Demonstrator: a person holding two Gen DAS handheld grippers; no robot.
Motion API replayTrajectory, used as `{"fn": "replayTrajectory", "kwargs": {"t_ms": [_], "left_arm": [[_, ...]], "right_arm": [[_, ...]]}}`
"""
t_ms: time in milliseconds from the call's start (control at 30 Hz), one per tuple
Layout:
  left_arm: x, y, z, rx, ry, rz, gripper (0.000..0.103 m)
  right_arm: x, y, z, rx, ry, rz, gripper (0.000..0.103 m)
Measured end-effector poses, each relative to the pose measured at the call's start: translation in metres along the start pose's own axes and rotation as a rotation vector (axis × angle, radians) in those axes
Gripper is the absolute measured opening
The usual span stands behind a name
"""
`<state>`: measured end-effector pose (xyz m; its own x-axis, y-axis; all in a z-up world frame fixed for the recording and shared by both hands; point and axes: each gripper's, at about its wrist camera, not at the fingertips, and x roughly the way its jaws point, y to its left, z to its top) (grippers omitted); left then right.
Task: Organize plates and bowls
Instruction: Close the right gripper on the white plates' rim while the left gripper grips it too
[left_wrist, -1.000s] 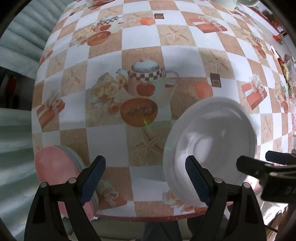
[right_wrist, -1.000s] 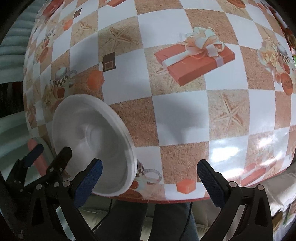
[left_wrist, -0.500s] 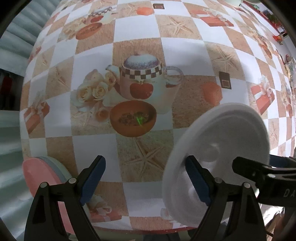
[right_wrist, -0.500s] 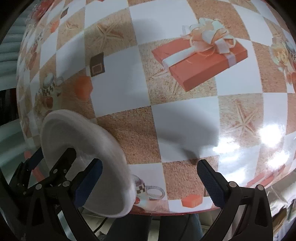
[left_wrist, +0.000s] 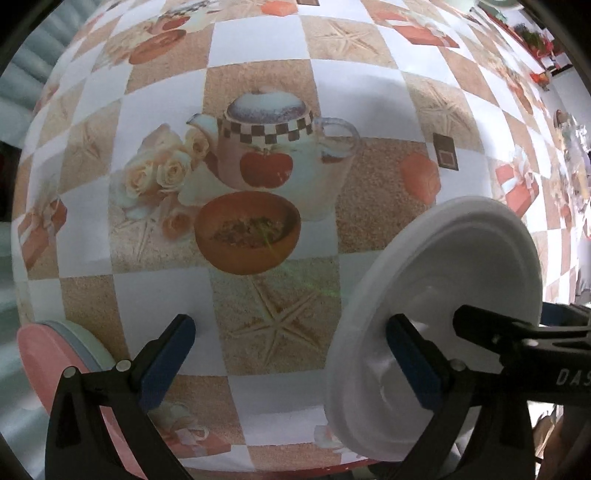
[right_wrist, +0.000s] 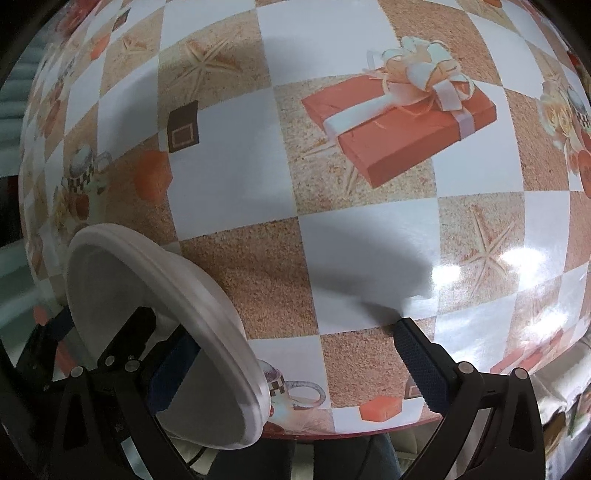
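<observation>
A white plate (left_wrist: 436, 317) is tilting on edge near the counter (left_wrist: 258, 44) rim, between the two hand-held grippers; left (left_wrist: 291, 354) and right (right_wrist: 291, 365) are both gaping, whether either is gripping it, I cannot tell. Next, probably, carrying it to the pink stack (left_wrist: 48, 354)

Bright, even light; glare on the tablecloth (right_wrist: 517, 258), soft shadows, strong fisheye bending at edges.

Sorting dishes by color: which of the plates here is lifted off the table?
The white plate, tilted on edge between both grippers; the pink plate sits at the table's corner.
</observation>
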<state>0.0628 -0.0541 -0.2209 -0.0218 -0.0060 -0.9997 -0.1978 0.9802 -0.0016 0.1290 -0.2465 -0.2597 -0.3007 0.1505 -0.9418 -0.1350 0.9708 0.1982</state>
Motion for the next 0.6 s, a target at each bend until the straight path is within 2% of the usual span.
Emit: {"fn": "replayTrajectory", "kwargs": {"t_ms": [167,233,300,333,367,400,433,467,500,600], "left_arm": [[0.005,-0.001,0.011,0.024,0.040,0.014,0.102],[-0.001,-0.015,0.009,0.052,0.027,0.025,0.096],[-0.005,-0.023,0.008,0.084,0.013,0.039,0.086],[-0.006,-0.026,0.008,0.096,0.008,0.043,0.083],[-0.007,-0.030,0.008,0.108,0.004,0.042,0.076],[-0.008,-0.032,0.008,0.114,0.003,0.023,0.065],[-0.009,-0.033,0.008,0.110,0.007,0.000,0.058],[-0.009,-0.033,0.008,0.102,0.010,-0.023,0.044],[-0.009,-0.034,0.009,0.093,0.011,-0.043,0.037],[-0.010,-0.036,0.011,0.068,0.002,-0.027,0.037]], "right_arm": [[-0.001,-0.002,0.008,-0.016,0.018,0.007,0.102],[-0.005,-0.003,0.014,-0.030,0.015,0.008,0.093],[-0.013,0.003,0.007,-0.045,-0.001,0.018,0.068],[-0.016,0.006,0.006,-0.060,-0.009,0.033,0.059],[-0.017,0.010,0.003,-0.080,-0.014,0.058,0.039],[-0.017,0.012,0.002,-0.099,-0.009,0.085,0.031],[-0.016,0.014,0.001,-0.117,0.000,0.099,0.031],[-0.015,0.017,-0.001,-0.135,0.003,0.093,0.030],[-0.015,0.019,-0.003,-0.156,0.001,0.093,0.024],[-0.012,0.021,-0.007,-0.167,0.006,0.112,0.021]]}}
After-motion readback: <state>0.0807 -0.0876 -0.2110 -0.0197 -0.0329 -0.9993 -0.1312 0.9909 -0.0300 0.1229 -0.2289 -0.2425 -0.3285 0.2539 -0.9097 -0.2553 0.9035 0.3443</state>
